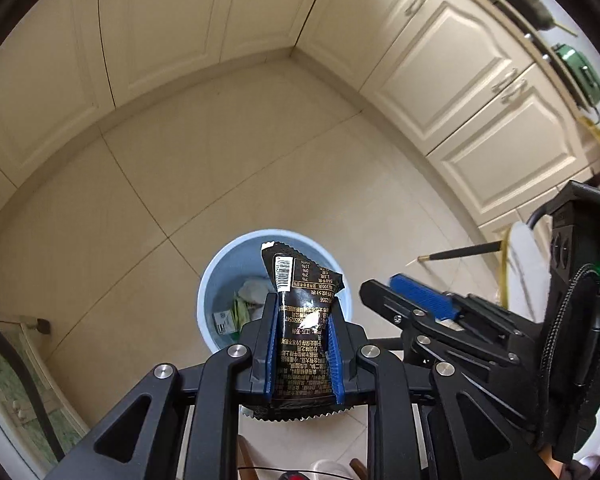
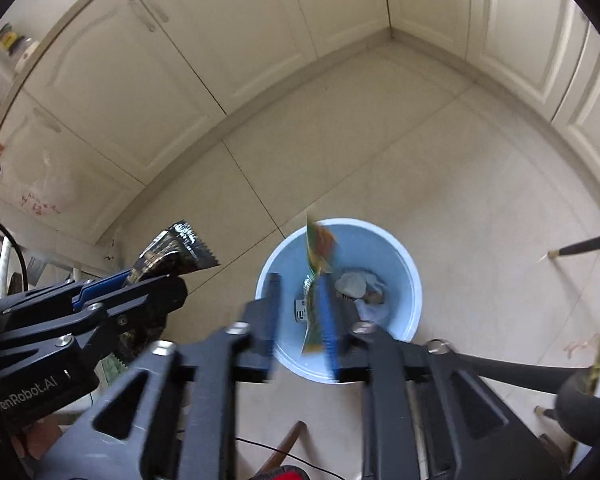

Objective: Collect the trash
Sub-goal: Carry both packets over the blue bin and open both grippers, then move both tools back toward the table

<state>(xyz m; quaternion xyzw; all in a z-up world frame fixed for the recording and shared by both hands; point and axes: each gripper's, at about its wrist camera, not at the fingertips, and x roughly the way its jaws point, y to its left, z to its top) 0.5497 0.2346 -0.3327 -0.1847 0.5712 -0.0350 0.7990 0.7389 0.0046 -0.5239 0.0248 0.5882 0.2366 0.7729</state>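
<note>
My left gripper (image 1: 300,304) is shut on a black snack wrapper (image 1: 300,280) with a white barcode, held upright above a light blue bin (image 1: 220,264). In the right wrist view the same gripper (image 2: 156,276) sits left of the bin (image 2: 412,280) with the black wrapper (image 2: 180,248) sticking out. My right gripper (image 2: 298,280) hangs over the bin with its jaws apart. A blurred green and orange wrapper (image 2: 320,248) lies between them against the right blue pad only. Crumpled paper (image 2: 352,284) and packets lie in the bin. The right gripper (image 1: 380,286) shows at the right of the left wrist view.
Cream cabinets (image 1: 460,80) line the tiled floor (image 1: 220,160) on two sides and meet in a corner. A dark broom handle (image 2: 584,244) slants over the floor right of the bin. A green kettle (image 1: 580,72) and a pan stand on the counter above.
</note>
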